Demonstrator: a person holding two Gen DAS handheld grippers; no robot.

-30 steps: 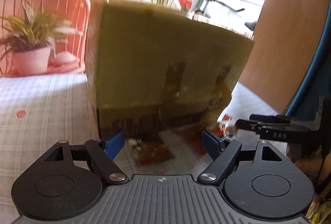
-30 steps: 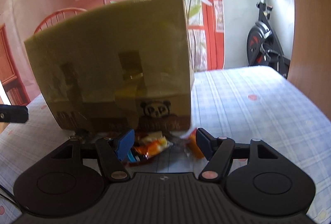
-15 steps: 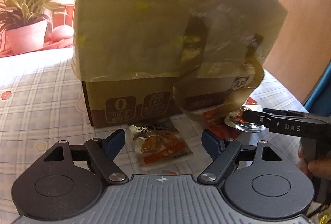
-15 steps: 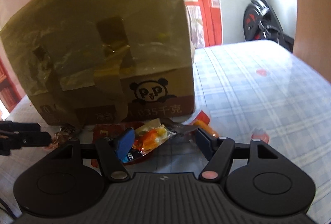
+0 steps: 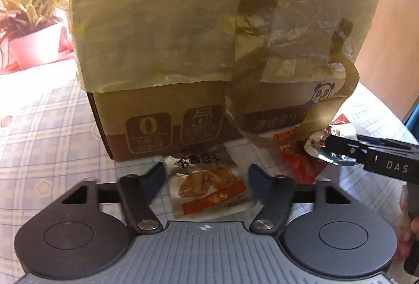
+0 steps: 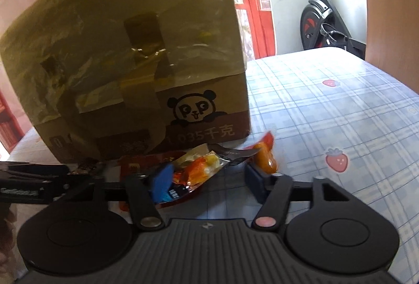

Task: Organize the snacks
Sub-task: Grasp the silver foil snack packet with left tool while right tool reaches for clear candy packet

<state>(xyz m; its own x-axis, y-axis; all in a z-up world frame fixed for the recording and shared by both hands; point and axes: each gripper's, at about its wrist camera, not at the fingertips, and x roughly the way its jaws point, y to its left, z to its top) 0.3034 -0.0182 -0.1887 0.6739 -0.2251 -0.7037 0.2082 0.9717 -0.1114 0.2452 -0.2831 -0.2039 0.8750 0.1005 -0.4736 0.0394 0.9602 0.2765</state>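
A tall cardboard box (image 5: 167,124) wrapped in yellowish plastic stands on the checked tablecloth; it also shows in the right wrist view (image 6: 136,53). My left gripper (image 5: 205,179) is open, its fingers either side of a white and orange snack packet (image 5: 209,187) lying in front of the box. Red packets (image 5: 298,160) and a silver one (image 5: 327,145) lie to the right. My right gripper (image 6: 207,180) is open over a pile of orange and red snack packets (image 6: 199,166); an orange snack (image 6: 264,155) lies by its right finger.
A potted plant (image 5: 34,29) stands at the back left. An exercise bike (image 6: 324,22) stands beyond the table's far edge. The tablecloth (image 6: 340,113) stretches bare to the right of the box. Loose tape (image 5: 340,111) hangs off the box.
Both grippers have dropped lower and moved in towards the packets at the foot of the box. The box now fills more of both views. Both stayed open.
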